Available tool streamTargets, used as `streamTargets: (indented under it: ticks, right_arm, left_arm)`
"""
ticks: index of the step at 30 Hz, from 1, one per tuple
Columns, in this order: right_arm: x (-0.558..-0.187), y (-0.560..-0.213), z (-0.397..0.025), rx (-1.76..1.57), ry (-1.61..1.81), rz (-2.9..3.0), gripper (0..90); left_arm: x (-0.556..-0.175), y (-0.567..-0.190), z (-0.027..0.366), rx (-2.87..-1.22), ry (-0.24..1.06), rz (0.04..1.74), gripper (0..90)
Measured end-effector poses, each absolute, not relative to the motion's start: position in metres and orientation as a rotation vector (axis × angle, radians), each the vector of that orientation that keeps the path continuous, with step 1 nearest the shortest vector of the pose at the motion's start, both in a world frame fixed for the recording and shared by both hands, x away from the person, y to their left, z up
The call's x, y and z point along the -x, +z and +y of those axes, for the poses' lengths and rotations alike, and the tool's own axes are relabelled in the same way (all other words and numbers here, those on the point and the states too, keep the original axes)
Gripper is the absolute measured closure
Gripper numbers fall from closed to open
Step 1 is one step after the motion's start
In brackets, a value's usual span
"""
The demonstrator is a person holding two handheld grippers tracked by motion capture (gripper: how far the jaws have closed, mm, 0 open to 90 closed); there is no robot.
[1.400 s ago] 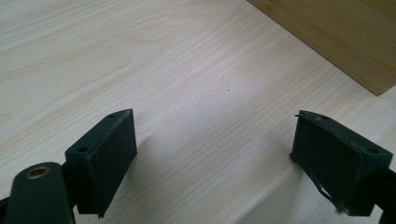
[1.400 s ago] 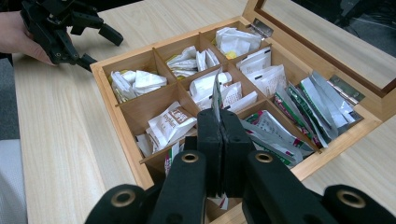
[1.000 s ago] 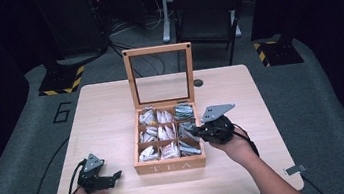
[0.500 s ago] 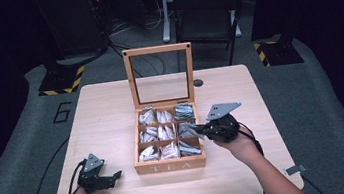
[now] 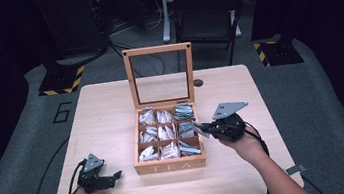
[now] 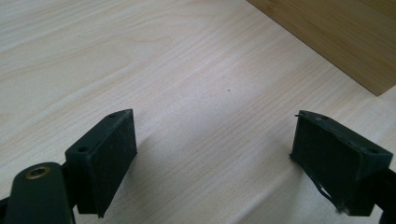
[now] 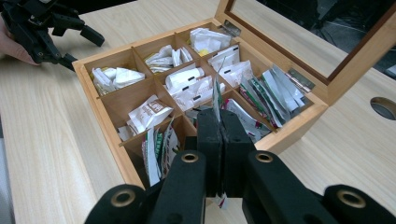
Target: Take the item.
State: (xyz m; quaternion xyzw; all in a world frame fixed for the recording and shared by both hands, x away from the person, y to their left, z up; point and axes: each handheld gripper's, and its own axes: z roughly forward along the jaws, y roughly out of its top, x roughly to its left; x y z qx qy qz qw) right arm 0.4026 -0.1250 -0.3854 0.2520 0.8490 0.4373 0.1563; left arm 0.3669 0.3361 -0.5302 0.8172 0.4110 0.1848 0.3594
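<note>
Right gripper (image 7: 219, 122) clamps a tea bag (image 7: 217, 95) edge-on.
It hangs above the tea box's (image 5: 171, 165) right side; left gripper (image 5: 112, 178) gapes, empty.

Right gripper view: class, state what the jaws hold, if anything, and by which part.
The right gripper is shut on a tea bag packet, pinched by its lower edge, which pokes out beneath the jaws; the packet stands upright above the tea box.

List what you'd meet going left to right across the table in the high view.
left gripper with jaws open over bare table → wooden tea box, lid up → tea packet → right gripper, shut on it.
</note>
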Motion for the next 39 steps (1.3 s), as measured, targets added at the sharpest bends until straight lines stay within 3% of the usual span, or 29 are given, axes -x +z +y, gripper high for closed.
streamTargets:
  ticks: [39]
  right_arm:
    - [-0.392,-0.392,-0.176,-0.822,1.199,2.355,88.5]
  left_arm:
    - [-0.367,-0.53,0.336,-2.107,0.477,1.06,13.7]
